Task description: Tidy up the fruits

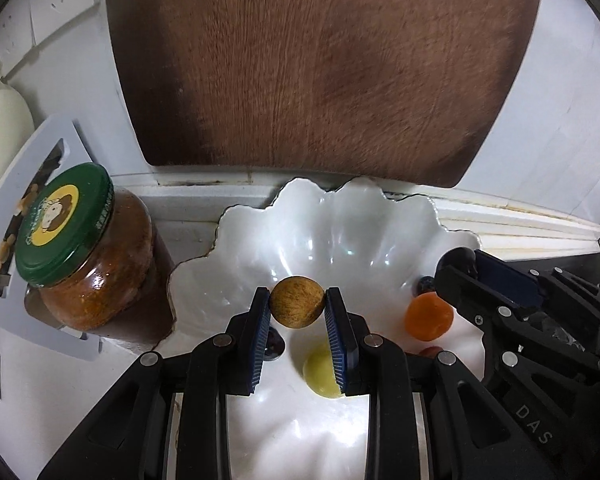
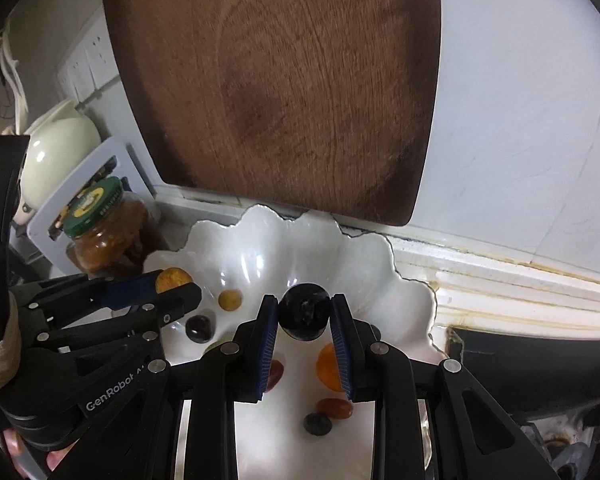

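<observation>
1. Left gripper is clamped on a brown round fruit; both blue ribbed pads press its sides near the widest part, and the fruit hangs above the white scalloped dish.
2. Right gripper is clamped on a dark round fruit in the same way, also above the dish, to the right of the left gripper.
3. Loose fruits already lie in the dish: an orange fruit, a pale yellow-green fruit, a small dark berry, a red oblong fruit and a dark purple fruit.
4. Handling, brown fruit: its skin looks dry and matte, so slip risk appears low. It is likely light and fairly firm, with a thin shell that excess pressure may crack.
5. Handling, dark fruit: its skin is glossy and probably slick, with softer flesh. Hold it across the widest part; a grip higher or lower may squeeze it out of the pads.
6. Release point: the dish is glazed and its floor slopes, so round fruit probably rolls toward the centre. Lower each fruit close to a bare patch before letting go.
7. Hazard: a green-lidded jar stands just beside the left rim, and a wooden board leans behind the dish.
</observation>
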Demonstrator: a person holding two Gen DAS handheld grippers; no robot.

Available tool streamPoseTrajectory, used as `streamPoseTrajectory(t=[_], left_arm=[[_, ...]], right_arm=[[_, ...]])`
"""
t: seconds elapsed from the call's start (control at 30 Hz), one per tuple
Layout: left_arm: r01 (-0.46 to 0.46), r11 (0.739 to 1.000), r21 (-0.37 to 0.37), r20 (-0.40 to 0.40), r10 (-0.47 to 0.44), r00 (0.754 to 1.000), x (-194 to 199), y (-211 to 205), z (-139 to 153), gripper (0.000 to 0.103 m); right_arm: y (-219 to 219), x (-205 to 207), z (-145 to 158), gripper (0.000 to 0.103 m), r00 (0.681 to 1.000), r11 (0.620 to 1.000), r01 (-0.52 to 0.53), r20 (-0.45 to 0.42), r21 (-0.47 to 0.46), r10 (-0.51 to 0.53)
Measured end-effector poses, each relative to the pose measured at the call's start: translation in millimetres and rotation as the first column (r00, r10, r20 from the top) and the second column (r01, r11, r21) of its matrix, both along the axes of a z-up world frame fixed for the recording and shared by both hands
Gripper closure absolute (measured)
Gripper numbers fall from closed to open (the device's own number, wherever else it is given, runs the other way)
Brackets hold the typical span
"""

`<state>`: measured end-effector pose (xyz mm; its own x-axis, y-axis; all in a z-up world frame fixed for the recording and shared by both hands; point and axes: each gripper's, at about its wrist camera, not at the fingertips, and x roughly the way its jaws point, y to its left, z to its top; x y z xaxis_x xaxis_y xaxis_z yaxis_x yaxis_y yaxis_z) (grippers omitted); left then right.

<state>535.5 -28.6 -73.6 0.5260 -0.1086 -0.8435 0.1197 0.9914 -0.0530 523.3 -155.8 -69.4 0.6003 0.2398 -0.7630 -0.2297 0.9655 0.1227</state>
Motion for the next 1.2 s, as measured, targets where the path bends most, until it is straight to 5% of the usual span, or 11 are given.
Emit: streamPoseTrajectory(t=[0.3,0.67,1.2], left_arm=[[-0.024,0.998,0.052,-0.008,0.024,1.0,1,0,-2,0.053],[-0.078,0.988,0.134,0.193,0.051,0.98,-55,13,35,0.013],[-0.077,0.994,0.078,0.408,0.039,0.912,-203,17,94,0.001]], right_arm=[[-6,2,-7,0.063,0.999,0.999,0.036,-0.024,-0.015,-0.036],[-17,-50,9,0.045,0.991,0.992,0.127,0.05,-0.027,-0.126],[-41,-195,76,0.037,0.942,0.979,0.203,0.271,0.003,-0.196]])
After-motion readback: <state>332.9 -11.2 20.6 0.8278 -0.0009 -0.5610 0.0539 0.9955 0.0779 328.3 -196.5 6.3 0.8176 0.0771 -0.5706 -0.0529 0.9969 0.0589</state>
